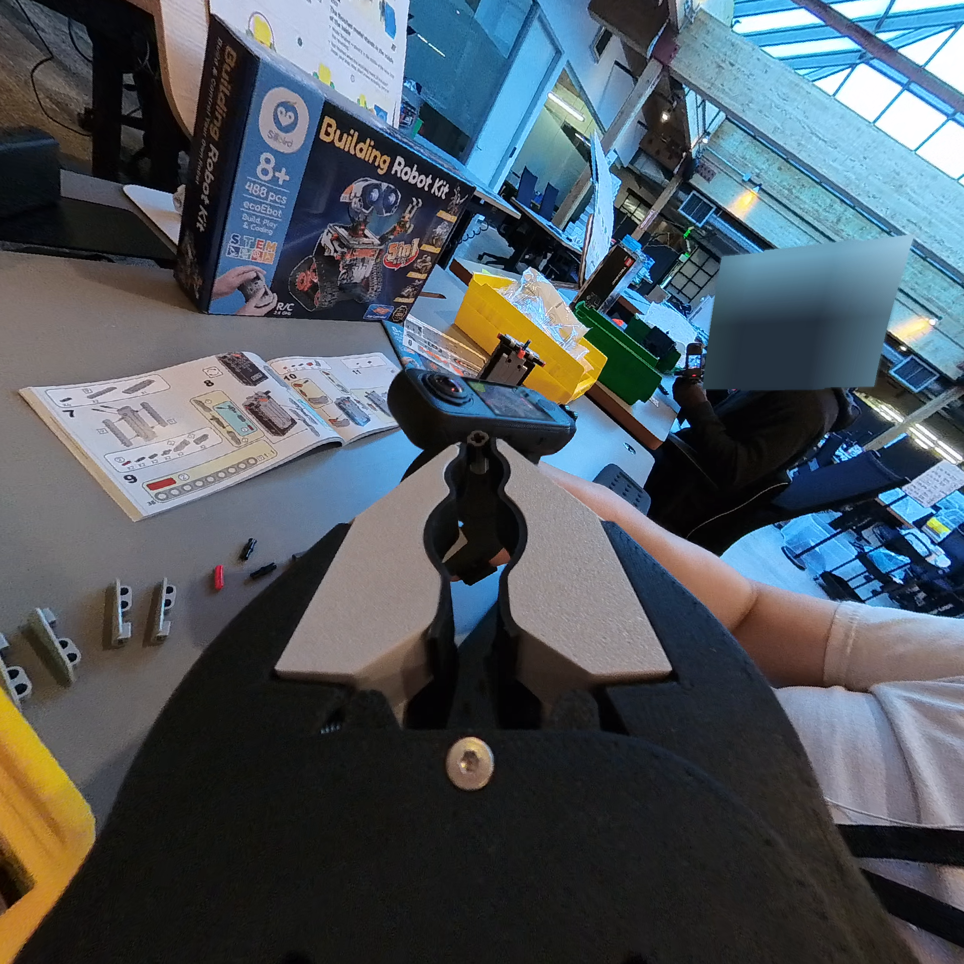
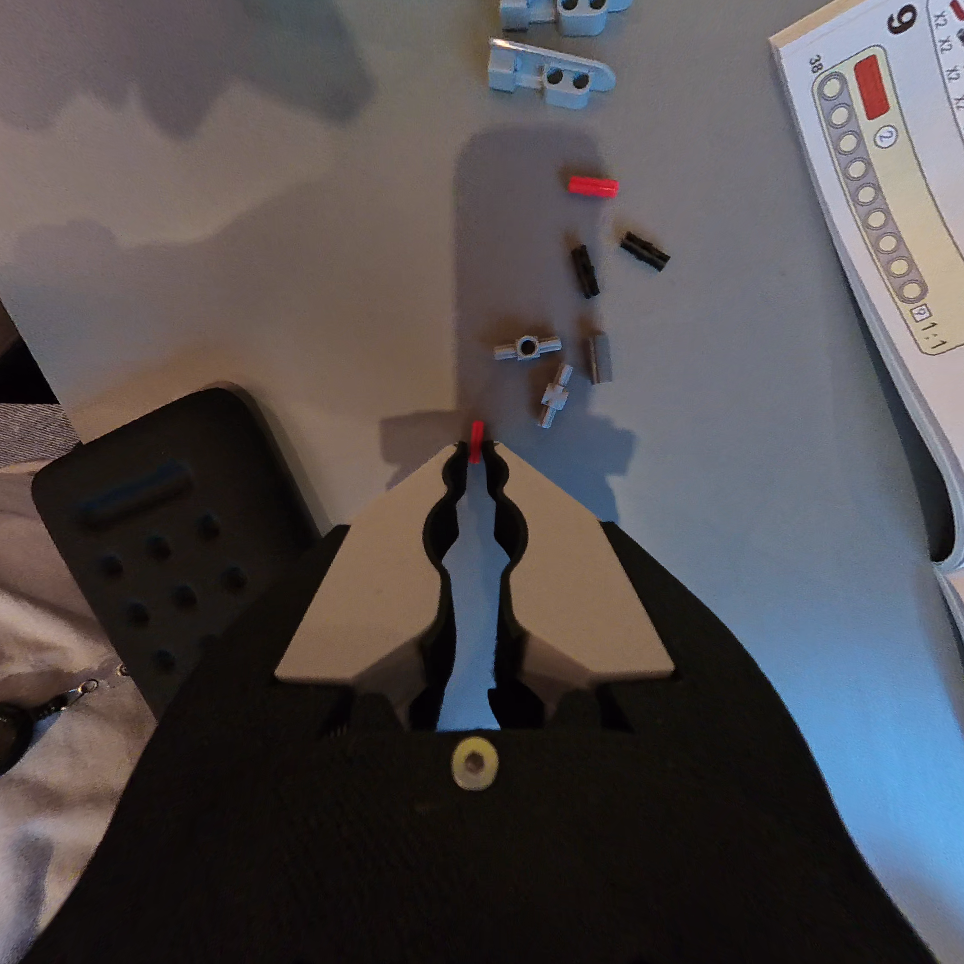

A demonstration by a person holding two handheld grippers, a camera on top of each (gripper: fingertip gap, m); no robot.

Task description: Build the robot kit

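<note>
Right gripper point(image 2: 475, 444) pinches a short red pin point(image 2: 476, 441) — small, cylindrical.

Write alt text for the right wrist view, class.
The right hand-held gripper pinches a small red pin at its fingertips above a grey table. Loose black pins, grey connectors and another red pin lie beyond it.
</note>
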